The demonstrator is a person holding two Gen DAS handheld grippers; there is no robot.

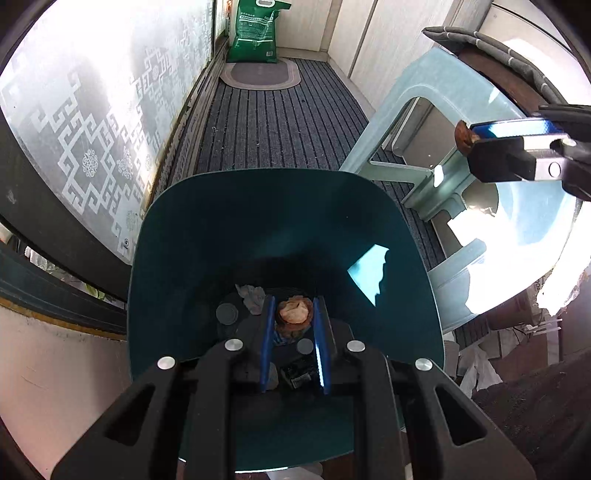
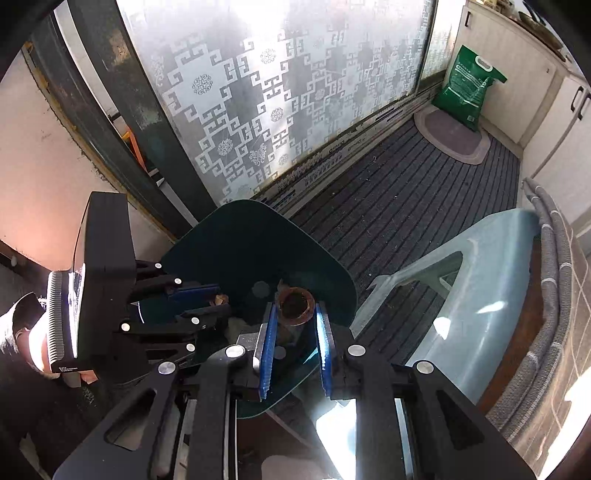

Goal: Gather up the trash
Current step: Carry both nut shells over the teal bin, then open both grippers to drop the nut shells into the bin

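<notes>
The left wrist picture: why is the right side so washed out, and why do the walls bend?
Left wrist view: sunlight blows out the pale blue plastic chair at right, and a bright patch falls inside the dark green bin; the fisheye lens bends straight edges. Right wrist view: the frosted patterned window glares white, with the same curving.

Green sack [image 1: 257,31] beside oval mat [image 1: 259,74]

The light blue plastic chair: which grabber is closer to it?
Right. The right gripper, clamped on a brown scrap, hangs beside the chair; the left gripper reaches down into the dark green bin, farther off.
</notes>
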